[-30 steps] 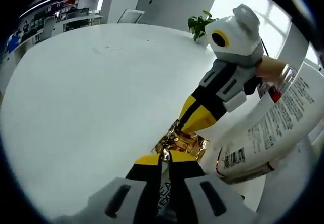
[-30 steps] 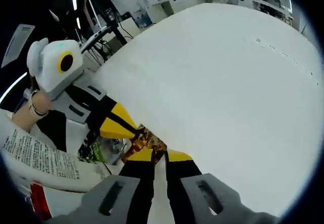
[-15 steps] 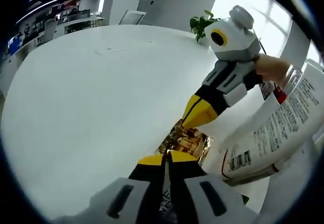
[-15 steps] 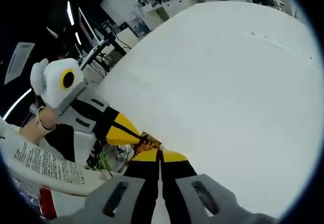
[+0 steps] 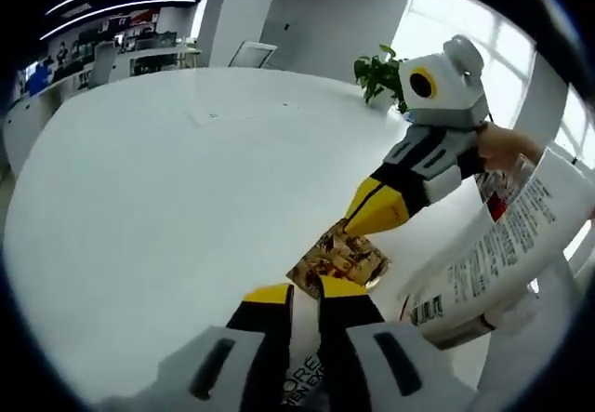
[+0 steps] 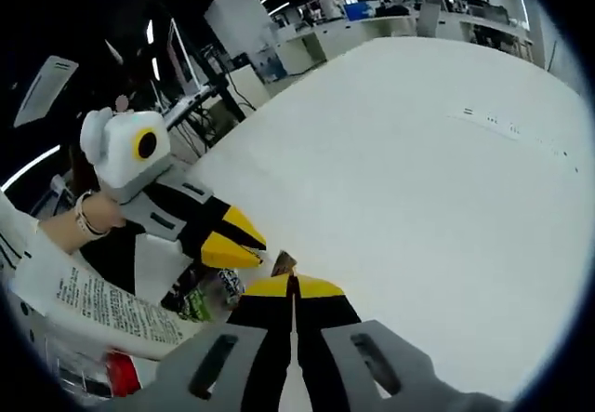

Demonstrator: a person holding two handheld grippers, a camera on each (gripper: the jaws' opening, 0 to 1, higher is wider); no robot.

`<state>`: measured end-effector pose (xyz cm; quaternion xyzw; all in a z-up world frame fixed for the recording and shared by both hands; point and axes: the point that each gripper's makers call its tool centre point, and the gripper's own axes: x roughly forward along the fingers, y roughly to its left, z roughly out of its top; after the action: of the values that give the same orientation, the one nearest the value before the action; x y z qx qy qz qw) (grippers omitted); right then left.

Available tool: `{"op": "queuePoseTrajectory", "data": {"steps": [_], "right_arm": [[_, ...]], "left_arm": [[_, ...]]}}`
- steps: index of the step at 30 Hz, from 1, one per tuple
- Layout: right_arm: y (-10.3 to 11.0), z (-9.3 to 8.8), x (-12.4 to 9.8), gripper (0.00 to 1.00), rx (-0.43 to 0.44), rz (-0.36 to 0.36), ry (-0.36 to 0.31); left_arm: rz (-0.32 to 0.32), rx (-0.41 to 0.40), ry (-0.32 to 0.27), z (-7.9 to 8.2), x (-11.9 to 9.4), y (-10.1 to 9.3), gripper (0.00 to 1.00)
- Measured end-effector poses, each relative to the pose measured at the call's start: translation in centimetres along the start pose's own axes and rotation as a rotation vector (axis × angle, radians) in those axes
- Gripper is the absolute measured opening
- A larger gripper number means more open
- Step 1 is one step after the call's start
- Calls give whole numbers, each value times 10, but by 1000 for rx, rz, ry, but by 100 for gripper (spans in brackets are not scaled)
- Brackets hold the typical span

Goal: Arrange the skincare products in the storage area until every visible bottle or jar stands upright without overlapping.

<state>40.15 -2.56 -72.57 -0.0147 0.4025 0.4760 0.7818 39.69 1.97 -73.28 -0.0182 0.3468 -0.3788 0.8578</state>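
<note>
On the white table (image 5: 167, 179), gold sachet (image 5: 337, 256) lies flat between both grippers.

Free room on the table, crowded near the grippers

The white table (image 5: 158, 179) is left bare far ahead and to one side. Passage near the tips is blocked by a gold sachet (image 5: 337, 256), a large printed white pack (image 5: 502, 254) and the right gripper (image 5: 372, 215).

Gold packet (image 5: 340, 258): a small crinkled packet with a gold-and-brown print, seen in the left gripper view above the white table (image 5: 167, 189), pinched at its far edge.
Large white package (image 5: 507, 254): printed with dense black text and a barcode, tilted, seen right of the packet.
</note>
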Motion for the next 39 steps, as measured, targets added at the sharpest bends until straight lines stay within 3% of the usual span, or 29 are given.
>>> {"op": "queuePoseTrajectory", "data": {"steps": [9, 11, 14, 15, 19, 23, 26, 35, 39], "right_arm": [[8, 40, -23, 1, -58, -25, -123], [11, 47, -28, 1, -71, -22, -148], [16, 52, -32, 1, -92, -25, -169], [18, 54, -34, 1, -100, -25, -174], [31, 66, -42, 1, -112, -5, -229], [47, 78, -53, 1, -123, 12, -284], [60, 84, -60, 1, -142, 24, -319], [86, 97, -78, 1, -153, 70, -394], [98, 98, -82, 1, -162, 88, -411]], "left_arm": [[-25, -32, -92, 22, -25, 2, 13], [-32, -34, -116, 26, -28, -7, 16], [-47, -68, -159, 34, -31, -3, 15], [-69, -115, -159, 35, -32, -4, 16], [-92, -135, -220, 47, -39, -3, 18], [-88, -93, -291, 63, -49, 4, 18], [-178, -166, -326, 71, -57, -5, 19], [-312, -107, -300, 63, -76, -35, 15], [-328, -103, -312, 63, -85, -40, 15]]}}
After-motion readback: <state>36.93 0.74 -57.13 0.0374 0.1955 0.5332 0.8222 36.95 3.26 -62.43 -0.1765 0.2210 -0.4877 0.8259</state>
